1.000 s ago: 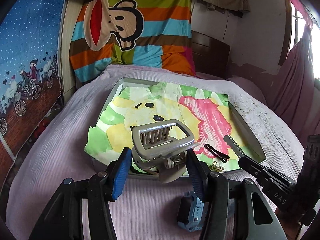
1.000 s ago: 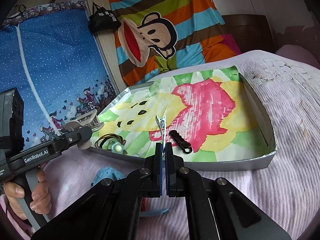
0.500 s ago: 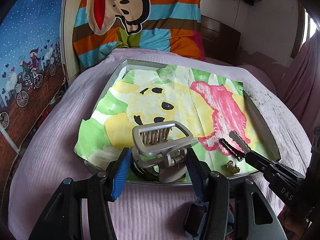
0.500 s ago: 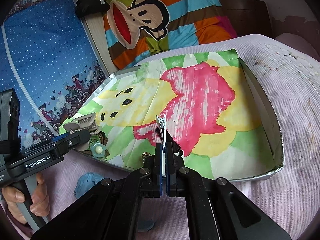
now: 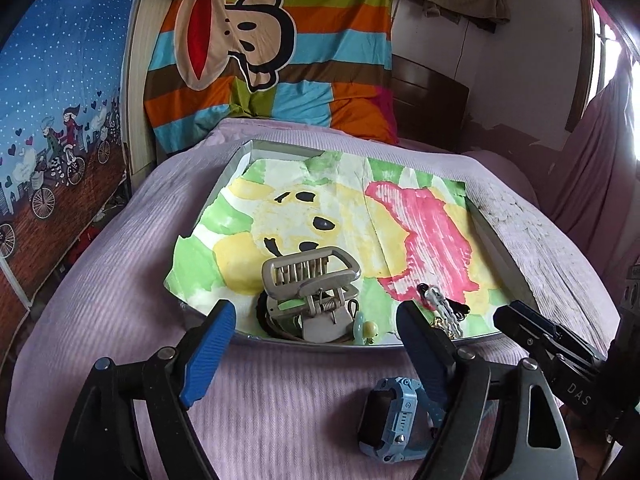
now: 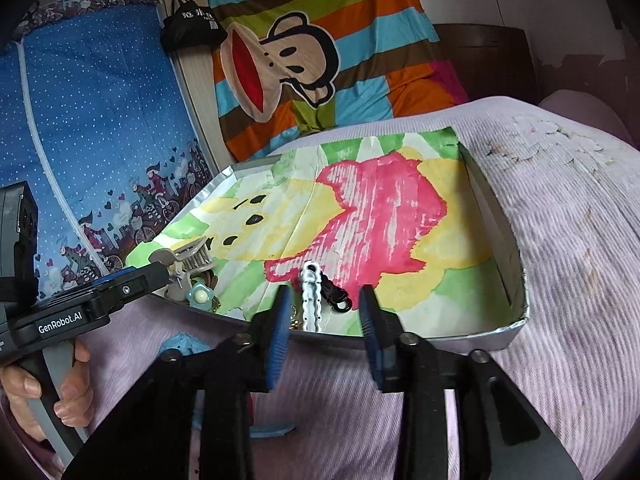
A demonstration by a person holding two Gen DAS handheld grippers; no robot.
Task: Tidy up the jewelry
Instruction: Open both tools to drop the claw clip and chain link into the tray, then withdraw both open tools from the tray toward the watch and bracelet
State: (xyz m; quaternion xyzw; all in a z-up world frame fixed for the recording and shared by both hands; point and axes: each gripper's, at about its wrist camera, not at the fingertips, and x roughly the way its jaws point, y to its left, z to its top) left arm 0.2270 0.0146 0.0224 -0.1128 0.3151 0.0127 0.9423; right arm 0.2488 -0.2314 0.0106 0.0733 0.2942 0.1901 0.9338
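Observation:
A shallow grey tray [image 5: 352, 347] lined with a painted paper sits on the bed. At its near edge lie a grey claw hair clip [image 5: 314, 284], a brown hair tie with a pale flower charm [image 5: 367, 329], a white beaded clip [image 5: 442, 310], a black clip [image 6: 335, 294] and a small gold piece [image 5: 440, 324]. My left gripper [image 5: 316, 344] is open just short of the claw clip. My right gripper [image 6: 322, 320] is open just behind the white clip [image 6: 310, 298], which lies free in the tray.
A blue watch [image 5: 394, 420] lies on the pink ribbed bedspread [image 5: 280, 408] in front of the tray, under my left gripper. A striped monkey pillow [image 5: 256, 52] stands behind the tray. A blue curtain [image 6: 92, 128] hangs at the left.
Both grippers have opened. The left let go of the grey claw clip and the right let go of the white clip; both now lie in the tray's near edge.

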